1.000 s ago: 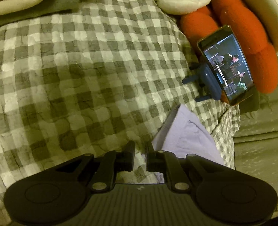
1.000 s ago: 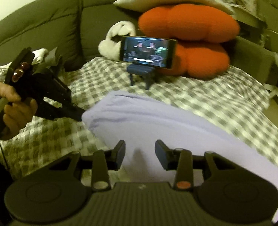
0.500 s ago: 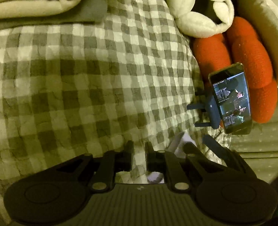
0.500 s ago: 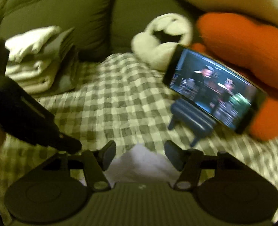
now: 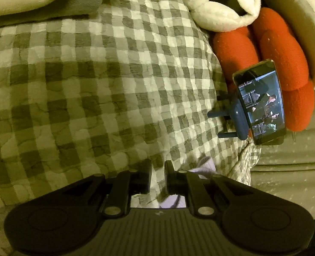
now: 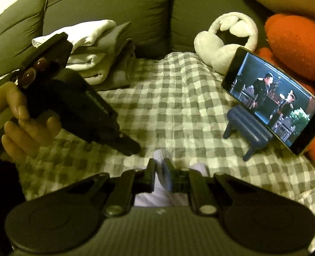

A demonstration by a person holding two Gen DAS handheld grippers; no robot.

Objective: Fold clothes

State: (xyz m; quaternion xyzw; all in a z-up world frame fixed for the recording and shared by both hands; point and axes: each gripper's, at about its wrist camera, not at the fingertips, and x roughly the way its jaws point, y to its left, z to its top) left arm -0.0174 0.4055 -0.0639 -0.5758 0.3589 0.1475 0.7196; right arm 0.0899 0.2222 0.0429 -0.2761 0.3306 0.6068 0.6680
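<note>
- Far left, right wrist view: a person's hand [image 6: 23,125] grips the left gripper [image 6: 127,147], which points down at the checked blanket [image 6: 178,115].
- Behind it: a stack of folded clothes [image 6: 93,51] rests against the dark sofa back [image 6: 114,6].
- Left gripper [image 5: 158,176], own view: jaws nearly together; a little lavender cloth shows behind them, but a grip cannot be confirmed.
- Centre: the right gripper [image 6: 159,176] has its jaws closing on a fold of the lavender garment [image 6: 157,196], which lies bunched on the blanket directly under the gripper.
- Right of centre: a white plush toy [image 6: 227,40].
- Right: a phone [image 6: 272,100] leaning on a small blue stand [image 6: 247,132], screen lit.
- Far right: an orange cushion [image 6: 300,44] behind the phone.
</note>
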